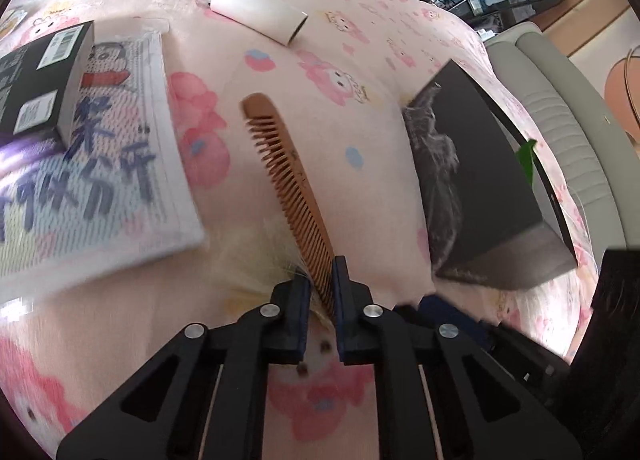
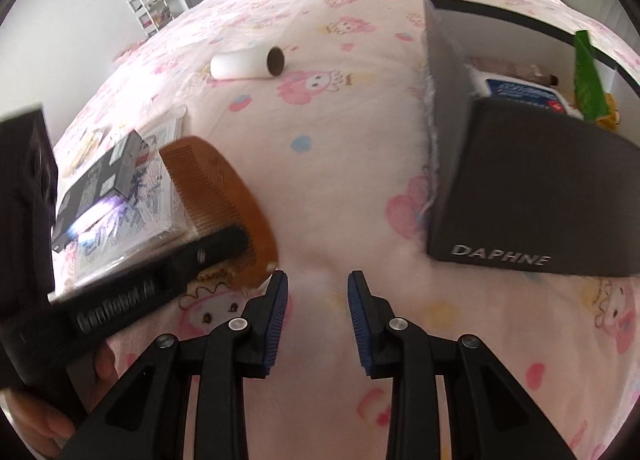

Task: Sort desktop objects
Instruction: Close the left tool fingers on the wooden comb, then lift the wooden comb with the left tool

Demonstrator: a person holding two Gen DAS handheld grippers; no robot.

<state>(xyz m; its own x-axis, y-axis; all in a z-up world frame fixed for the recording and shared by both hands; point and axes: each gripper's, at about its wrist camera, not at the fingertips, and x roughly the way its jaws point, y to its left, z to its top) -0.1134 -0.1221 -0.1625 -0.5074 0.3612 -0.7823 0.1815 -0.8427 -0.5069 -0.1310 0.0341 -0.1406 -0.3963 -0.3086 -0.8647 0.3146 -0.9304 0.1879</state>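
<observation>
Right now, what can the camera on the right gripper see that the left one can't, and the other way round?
Only the right view looks inside the dark open cardboard box, at a blue-and-white packet and green pack, and shows the open right gripper. Only the left view shows the left gripper shut on the comb between its fingers. Both share the brown wooden comb, white roll, pink cartoon-print cloth and small black box.

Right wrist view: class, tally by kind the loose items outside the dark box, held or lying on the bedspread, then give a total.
Wooden comb, held in the left claw: 1
White roll: 1
Small black box: 1
Printed packet under that box: 1
Total: 4
</observation>
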